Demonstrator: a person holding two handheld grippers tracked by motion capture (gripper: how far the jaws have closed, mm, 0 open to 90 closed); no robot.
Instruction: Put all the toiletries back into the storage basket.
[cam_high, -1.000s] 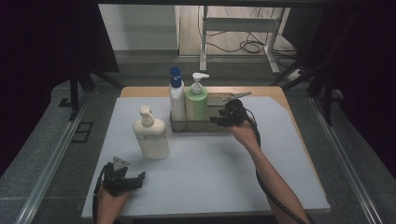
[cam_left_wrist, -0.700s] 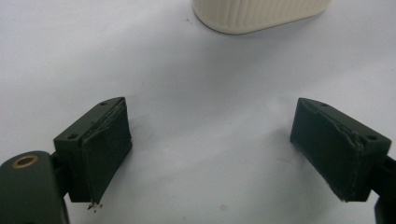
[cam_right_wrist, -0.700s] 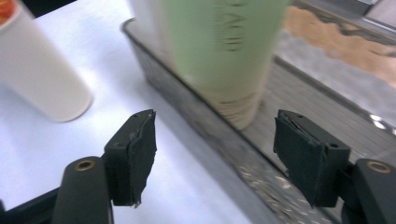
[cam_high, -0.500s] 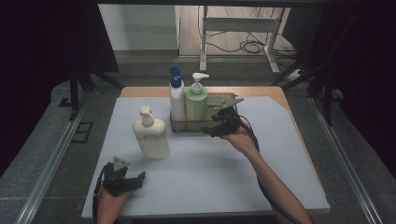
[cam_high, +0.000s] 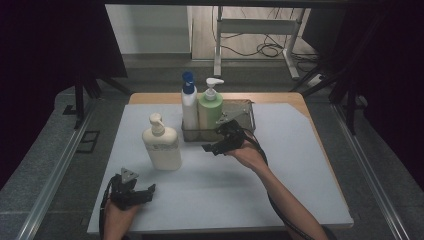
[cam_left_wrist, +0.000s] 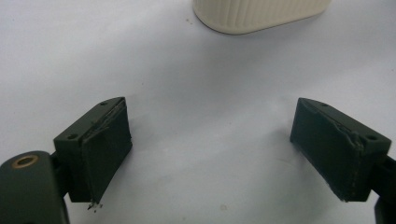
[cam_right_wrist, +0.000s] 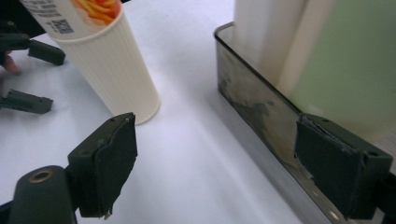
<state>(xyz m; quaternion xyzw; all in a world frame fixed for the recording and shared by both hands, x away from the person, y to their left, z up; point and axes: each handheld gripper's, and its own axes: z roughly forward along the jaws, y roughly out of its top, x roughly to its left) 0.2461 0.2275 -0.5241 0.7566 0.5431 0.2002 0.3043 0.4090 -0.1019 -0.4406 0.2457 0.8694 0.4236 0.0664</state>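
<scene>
The right gripper (cam_high: 216, 146) hovers just in front of the metal rack (cam_high: 248, 112), its jaws released and just opened wider, with nothing between them. In the rack, right behind that gripper, stands the green pump bottle (cam_high: 210, 111), beside the white bottle with a blue cap (cam_high: 189, 105). The cream pump bottle (cam_high: 161, 144) stands on the desk (cam_high: 300, 165), off to the gripper's left. The left gripper (cam_high: 142, 192) rests near the desk's front edge, jaws released and empty.
</scene>
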